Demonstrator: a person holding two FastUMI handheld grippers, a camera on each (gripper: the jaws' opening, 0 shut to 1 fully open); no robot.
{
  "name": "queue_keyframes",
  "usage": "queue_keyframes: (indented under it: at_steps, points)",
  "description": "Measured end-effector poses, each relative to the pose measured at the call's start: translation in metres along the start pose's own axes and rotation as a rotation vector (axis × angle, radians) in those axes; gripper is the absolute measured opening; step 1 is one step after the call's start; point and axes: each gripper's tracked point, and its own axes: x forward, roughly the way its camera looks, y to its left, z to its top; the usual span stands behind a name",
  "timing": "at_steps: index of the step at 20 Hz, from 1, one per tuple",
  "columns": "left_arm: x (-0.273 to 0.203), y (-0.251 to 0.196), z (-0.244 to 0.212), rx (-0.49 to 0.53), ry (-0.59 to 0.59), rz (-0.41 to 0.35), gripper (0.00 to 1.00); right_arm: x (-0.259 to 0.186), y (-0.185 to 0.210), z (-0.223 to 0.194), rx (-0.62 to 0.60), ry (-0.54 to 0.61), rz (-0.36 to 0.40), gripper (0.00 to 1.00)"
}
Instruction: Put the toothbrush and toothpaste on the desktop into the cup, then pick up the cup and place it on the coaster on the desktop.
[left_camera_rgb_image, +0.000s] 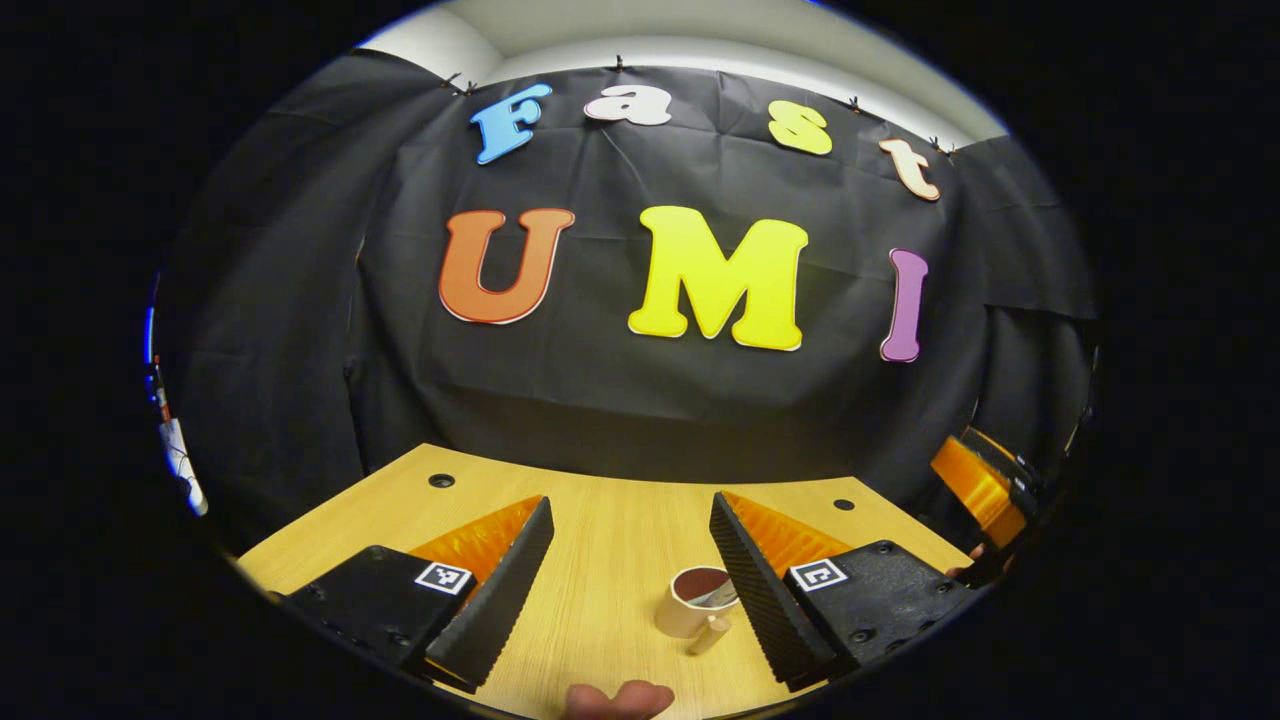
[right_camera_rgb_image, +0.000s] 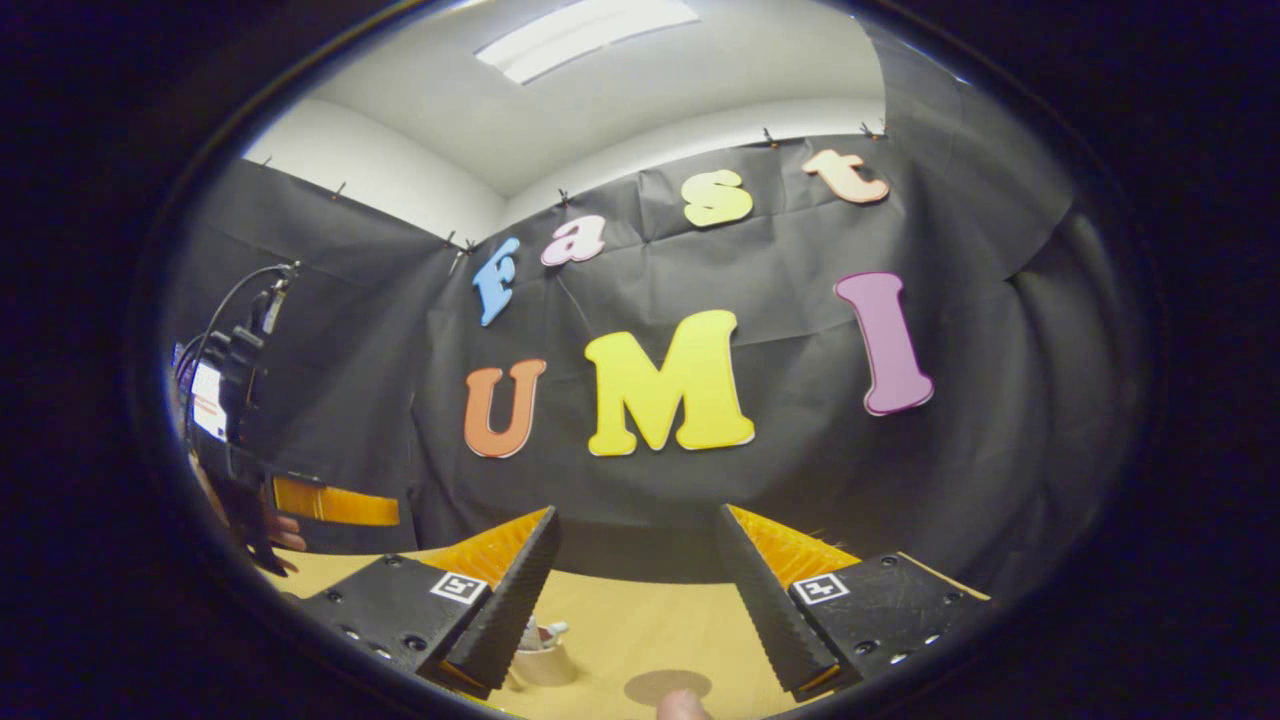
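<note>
Wooden desktop (left_camera_rgb_image: 610, 560) below, left gripper (left_camera_rgb_image: 632, 560) raised above cup (left_camera_rgb_image: 693, 603), fingers apart, right gripper (right_camera_rgb_image: 637, 590) fingers apart, over coaster (right_camera_rgb_image: 667, 686).

Black cloth wall (left_camera_rgb_image: 620, 400), white ceiling (right_camera_rgb_image: 600, 90), ceiling light panel (right_camera_rgb_image: 585, 38)

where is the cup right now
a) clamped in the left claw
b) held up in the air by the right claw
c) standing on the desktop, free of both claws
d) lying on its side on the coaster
c: in the left gripper view the cup stands upright on the desktop, between the open fingers of the left claw but touched by neither.
</note>
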Motion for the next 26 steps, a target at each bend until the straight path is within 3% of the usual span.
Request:
queue_keyframes:
  at_steps: [3, 6, 8, 9, 12, 13, 20, 24, 25, 26]
  points:
    - [0.018, -0.032, -0.001, 0.041, 0.169, -0.087, 0.97, -0.031, -0.035, 0.002, -0.041, 0.044, -0.033, 0.94]
    - [0.037, -0.050, -0.007, 0.175, 0.321, -0.102, 0.97, -0.061, -0.058, 0.003, -0.029, 0.117, -0.030, 0.94]
    - [0.041, -0.065, -0.029, 0.213, 0.425, -0.149, 0.96, -0.076, -0.070, 0.000, -0.012, 0.153, -0.037, 0.94]
    - [0.037, -0.080, -0.070, 0.155, 0.594, -0.182, 0.96, -0.090, -0.077, -0.008, 0.015, 0.191, -0.037, 0.93]
    - [0.023, -0.093, -0.128, 0.044, 0.858, -0.175, 0.97, -0.103, -0.085, -0.016, 0.043, 0.217, -0.045, 0.94]
    - [0.023, -0.091, -0.146, 0.016, 0.934, -0.137, 0.98, -0.108, -0.086, -0.021, 0.056, 0.228, -0.043, 0.95]
    - [0.029, -0.095, -0.184, 0.027, 1.083, -0.100, 0.99, -0.119, -0.087, -0.036, 0.073, 0.280, -0.039, 0.92]
    - [0.030, -0.095, -0.206, 0.011, 1.155, -0.069, 0.99, -0.118, -0.085, -0.048, 0.050, 0.291, -0.037, 0.95]
    - [0.031, -0.095, -0.215, 0.003, 1.181, -0.055, 1.00, -0.117, -0.083, -0.052, 0.051, 0.299, -0.032, 0.92]
    - [0.030, -0.091, -0.230, 0.007, 1.244, -0.013, 0.99, -0.116, -0.082, -0.060, 0.057, 0.314, -0.026, 0.95]
